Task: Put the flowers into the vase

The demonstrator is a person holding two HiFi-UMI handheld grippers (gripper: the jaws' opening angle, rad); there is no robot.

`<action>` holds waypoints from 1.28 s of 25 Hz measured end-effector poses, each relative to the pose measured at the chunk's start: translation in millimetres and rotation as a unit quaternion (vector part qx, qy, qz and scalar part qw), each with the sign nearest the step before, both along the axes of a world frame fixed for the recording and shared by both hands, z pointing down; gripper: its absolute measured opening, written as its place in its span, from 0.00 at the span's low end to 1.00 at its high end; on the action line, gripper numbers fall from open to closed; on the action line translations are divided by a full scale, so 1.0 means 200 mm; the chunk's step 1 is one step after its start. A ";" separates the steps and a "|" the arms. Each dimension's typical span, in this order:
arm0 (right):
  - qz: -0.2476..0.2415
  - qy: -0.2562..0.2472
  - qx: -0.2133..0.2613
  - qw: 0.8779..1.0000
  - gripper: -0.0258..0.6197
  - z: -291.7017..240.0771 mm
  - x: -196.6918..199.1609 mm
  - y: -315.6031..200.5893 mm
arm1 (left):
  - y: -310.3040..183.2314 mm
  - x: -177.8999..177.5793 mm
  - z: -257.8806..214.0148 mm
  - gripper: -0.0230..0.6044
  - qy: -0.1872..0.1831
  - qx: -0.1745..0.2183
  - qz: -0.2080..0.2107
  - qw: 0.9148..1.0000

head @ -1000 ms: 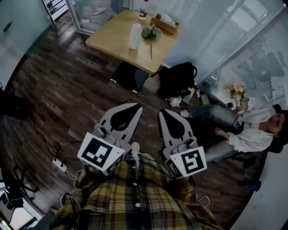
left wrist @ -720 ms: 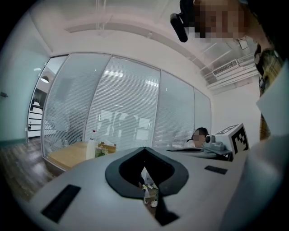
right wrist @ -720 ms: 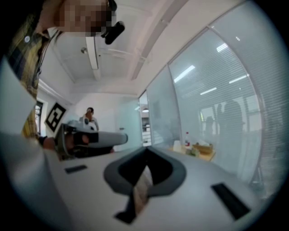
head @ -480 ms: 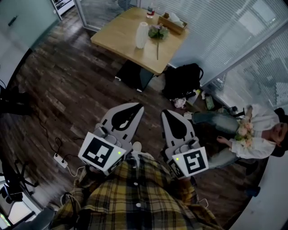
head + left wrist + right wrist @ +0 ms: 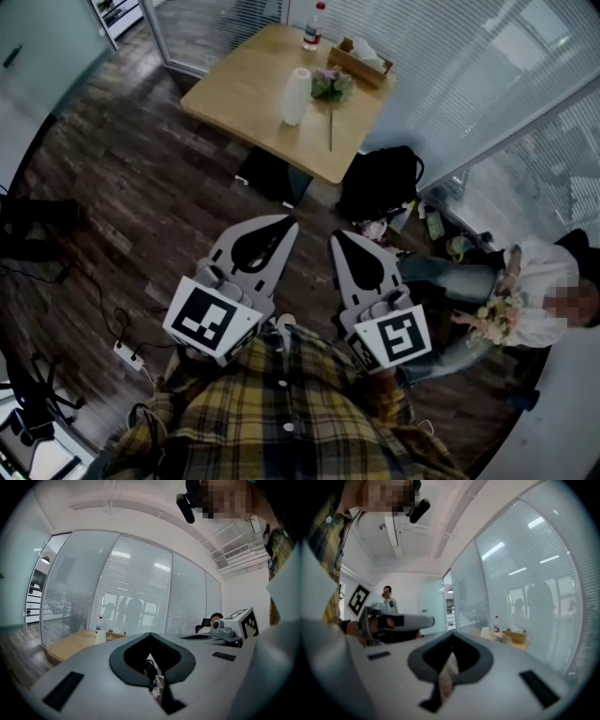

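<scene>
Left gripper (image 5: pixel 284 227): I see its jaws pressed together, nothing between them.
Right gripper (image 5: pixel 337 236): likewise closed, empty.
Flowers (image 5: pixel 331 86): lying on the table (image 5: pixel 234 84), just beside the upright white vase (image 5: pixel 296 96) — well apart from both grippers.

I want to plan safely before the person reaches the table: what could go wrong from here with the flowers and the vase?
1. The flowers lie right beside the tall white vase, so a claw reaching for them might knock it over.
2. Both the left claw and right claw are shut; they must open before any grasp.
3. The black bag sits on the floor by the table, a possible trip.
</scene>
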State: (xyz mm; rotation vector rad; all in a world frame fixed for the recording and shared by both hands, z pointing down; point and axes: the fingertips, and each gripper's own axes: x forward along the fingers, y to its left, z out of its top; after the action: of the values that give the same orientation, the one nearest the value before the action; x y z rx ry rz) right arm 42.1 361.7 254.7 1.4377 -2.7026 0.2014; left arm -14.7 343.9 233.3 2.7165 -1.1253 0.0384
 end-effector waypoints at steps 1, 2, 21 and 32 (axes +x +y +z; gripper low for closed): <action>0.001 0.004 0.001 1.000 0.06 0.00 -0.01 -0.05 | -0.05 -0.01 0.00 0.05 0.000 0.002 0.003 1.000; 0.002 0.006 0.001 1.000 0.06 -0.01 -0.02 -0.10 | -0.10 -0.01 0.00 0.05 0.002 0.007 0.007 1.000; 0.076 -0.001 -0.048 0.996 0.06 0.11 -0.07 -0.78 | -0.79 -0.16 0.12 0.05 -0.008 -0.028 0.046 0.999; 0.062 0.001 -0.059 0.996 0.06 0.15 0.03 -1.06 | -1.08 -0.09 0.17 0.05 -0.019 -0.040 0.028 0.999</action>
State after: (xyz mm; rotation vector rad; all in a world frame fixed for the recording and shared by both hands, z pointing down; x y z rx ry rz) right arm 47.4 149.1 284.4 1.5712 -2.5525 0.3599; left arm -33.1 127.7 266.6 2.6858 -1.0338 0.1404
